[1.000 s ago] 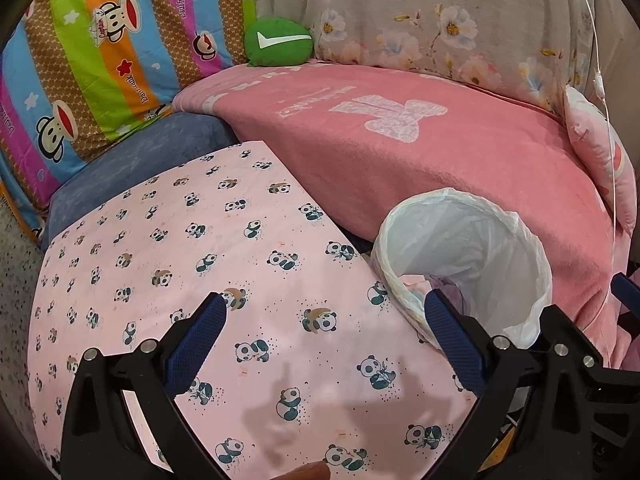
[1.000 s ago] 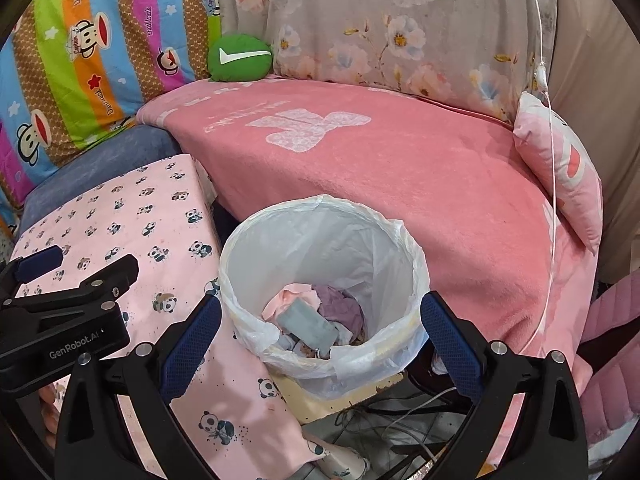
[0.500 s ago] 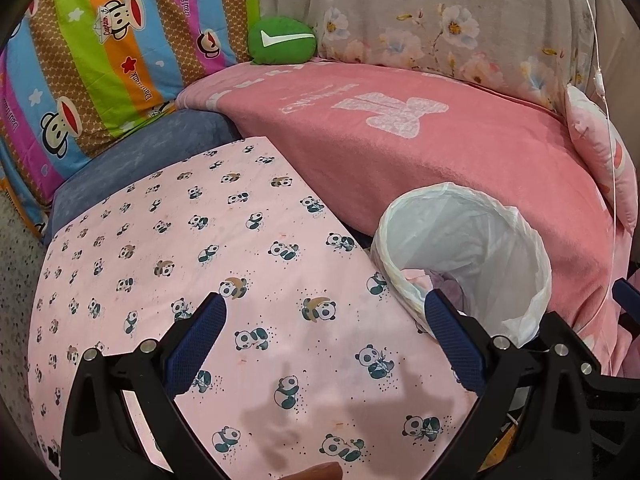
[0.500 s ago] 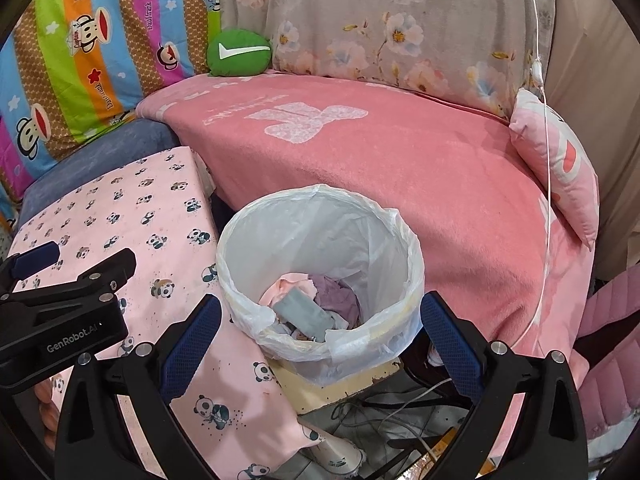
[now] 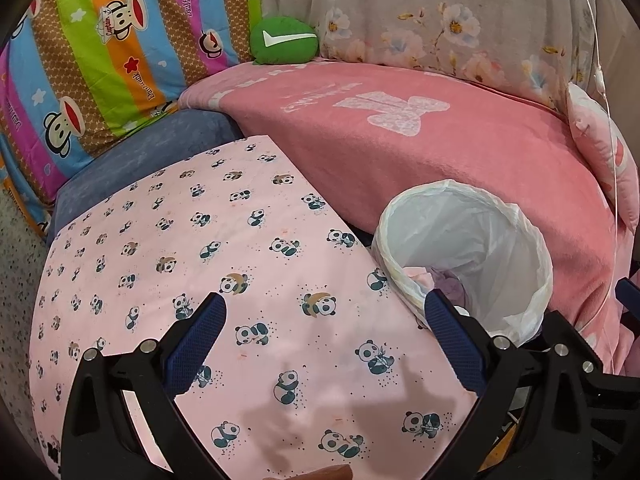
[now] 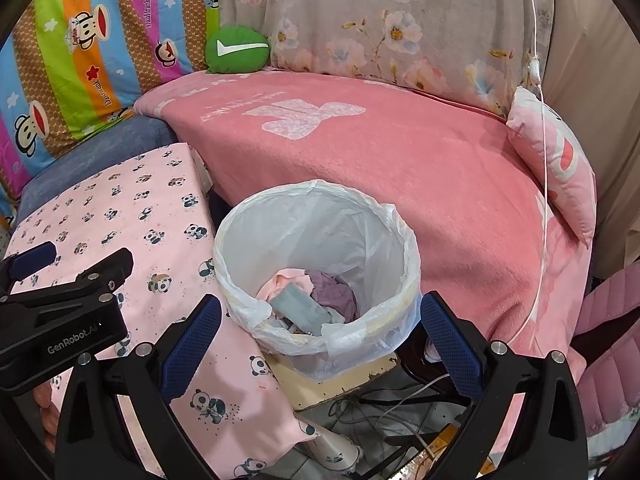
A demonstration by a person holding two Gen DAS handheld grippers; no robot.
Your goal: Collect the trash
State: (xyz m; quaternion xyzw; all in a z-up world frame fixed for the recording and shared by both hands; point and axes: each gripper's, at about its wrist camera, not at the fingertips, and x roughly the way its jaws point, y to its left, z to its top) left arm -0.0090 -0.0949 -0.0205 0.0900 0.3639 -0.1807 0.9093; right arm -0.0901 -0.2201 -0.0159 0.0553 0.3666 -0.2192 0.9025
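Note:
A round bin lined with a white plastic bag (image 6: 320, 216) stands beside the panda-print table (image 6: 132, 208). Inside it lie crumpled pieces of trash (image 6: 316, 300), pink, grey-blue and purple. My right gripper (image 6: 320, 328) hovers open just above the bin's near rim, nothing between its blue pads. My left gripper (image 5: 326, 332) is open over the pink panda cloth (image 5: 200, 248), the bin (image 5: 472, 232) at its right. The left gripper's black body (image 6: 68, 304) shows at the left of the right wrist view.
A pink blanket (image 6: 400, 152) covers the sofa behind the bin, with a green cushion (image 6: 236, 50), a striped monkey-print quilt (image 5: 100, 60) and a pink pillow (image 6: 556, 160). Cables and a worn board (image 6: 340, 380) lie under the bin. A white cord (image 6: 540, 160) hangs at right.
Both views have shifted slightly: the bin sits a little lower and nearer in the right wrist view. Both grippers stay open and empty.

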